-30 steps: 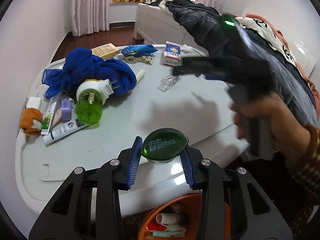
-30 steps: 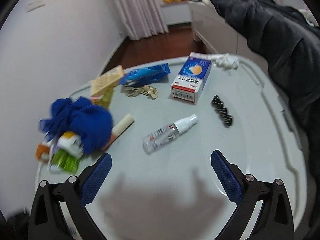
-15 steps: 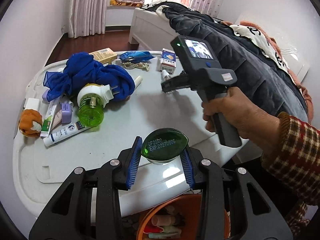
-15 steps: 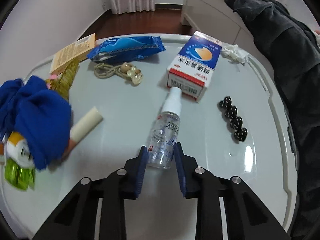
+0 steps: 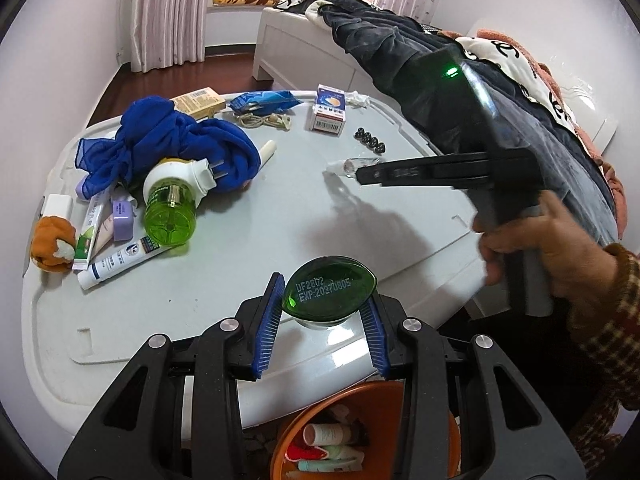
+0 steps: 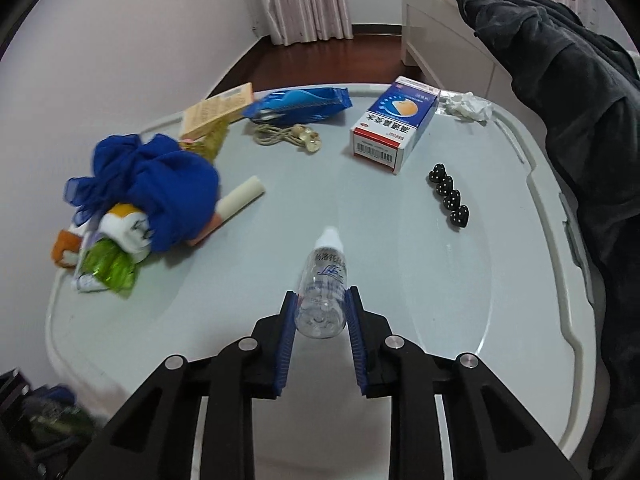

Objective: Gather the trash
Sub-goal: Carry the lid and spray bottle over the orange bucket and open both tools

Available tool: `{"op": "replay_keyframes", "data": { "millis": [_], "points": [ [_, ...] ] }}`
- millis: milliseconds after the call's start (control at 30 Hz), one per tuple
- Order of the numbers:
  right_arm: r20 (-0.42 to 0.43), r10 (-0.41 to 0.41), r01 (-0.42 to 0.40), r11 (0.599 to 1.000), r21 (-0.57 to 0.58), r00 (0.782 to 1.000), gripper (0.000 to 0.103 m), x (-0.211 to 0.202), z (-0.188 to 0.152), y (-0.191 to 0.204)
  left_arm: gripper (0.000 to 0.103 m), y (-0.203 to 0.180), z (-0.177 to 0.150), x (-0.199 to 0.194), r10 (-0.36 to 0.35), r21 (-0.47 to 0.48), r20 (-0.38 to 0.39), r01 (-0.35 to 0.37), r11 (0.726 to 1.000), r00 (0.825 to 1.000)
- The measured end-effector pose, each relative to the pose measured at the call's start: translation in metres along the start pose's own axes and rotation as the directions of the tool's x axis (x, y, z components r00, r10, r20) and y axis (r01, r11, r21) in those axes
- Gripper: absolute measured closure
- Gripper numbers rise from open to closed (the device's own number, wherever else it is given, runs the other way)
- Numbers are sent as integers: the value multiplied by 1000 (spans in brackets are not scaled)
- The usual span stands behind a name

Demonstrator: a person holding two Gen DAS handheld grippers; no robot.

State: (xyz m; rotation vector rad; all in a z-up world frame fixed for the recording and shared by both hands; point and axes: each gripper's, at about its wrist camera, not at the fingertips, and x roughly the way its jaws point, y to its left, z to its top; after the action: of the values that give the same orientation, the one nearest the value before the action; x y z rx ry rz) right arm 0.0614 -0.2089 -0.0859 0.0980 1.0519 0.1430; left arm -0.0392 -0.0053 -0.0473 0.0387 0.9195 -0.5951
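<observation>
My left gripper (image 5: 326, 294) is shut on a dark green bottle (image 5: 330, 286), whose date-stamped base faces the camera, above the near edge of the white table (image 5: 240, 240). An orange bin (image 5: 380, 408) holding several tubes stands just below. My right gripper (image 6: 320, 302) has a small clear spray bottle (image 6: 324, 276) between its blue pads, white cap pointing away, and the jaws are closing on it. In the left wrist view a hand (image 5: 532, 236) holds the right gripper (image 5: 360, 172) over mid-table, with the clear bottle (image 5: 344, 166) raised above its shadow.
A blue scarf (image 5: 172, 140), a green vaporizer bottle (image 5: 172, 208) and tubes (image 5: 120, 260) crowd the table's left. A medicine box (image 6: 396, 124), a blue packet (image 6: 300, 104), a crumpled tissue (image 6: 468, 106) and a black heart clip (image 6: 448, 196) lie farther back. A bed with dark clothing (image 6: 560, 80) borders the right.
The right gripper's jaws went from wide open to closed around the clear spray bottle, then drew it back off the table. The left gripper kept still with the green bottle.
</observation>
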Motion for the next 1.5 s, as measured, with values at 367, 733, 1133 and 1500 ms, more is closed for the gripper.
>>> {"op": "replay_keyframes", "data": {
  "millis": [367, 733, 1133, 1500],
  "points": [
    [32, -22, 24, 998, -66, 999, 79, -45, -2, 7, 66, -1, -3, 1, -1, 12, -10, 1, 1000, 1000],
    [74, 62, -50, 987, -155, 995, 79, -116, -33, 39, 66, -20, -16, -22, -7, 42, -21, 8, 999, 1000],
    [-217, 175, -222, 951, -215, 960, 79, -109, -182, 73, 66, -51, -116, -38, -7, -43, -306, -6, 999, 952],
    [-316, 154, -230, 948, -218, 936, 23, -78, -224, 85, 40, -54, -134, -29, 60, -56, -376, -87, 995, 925]
  ]
}}
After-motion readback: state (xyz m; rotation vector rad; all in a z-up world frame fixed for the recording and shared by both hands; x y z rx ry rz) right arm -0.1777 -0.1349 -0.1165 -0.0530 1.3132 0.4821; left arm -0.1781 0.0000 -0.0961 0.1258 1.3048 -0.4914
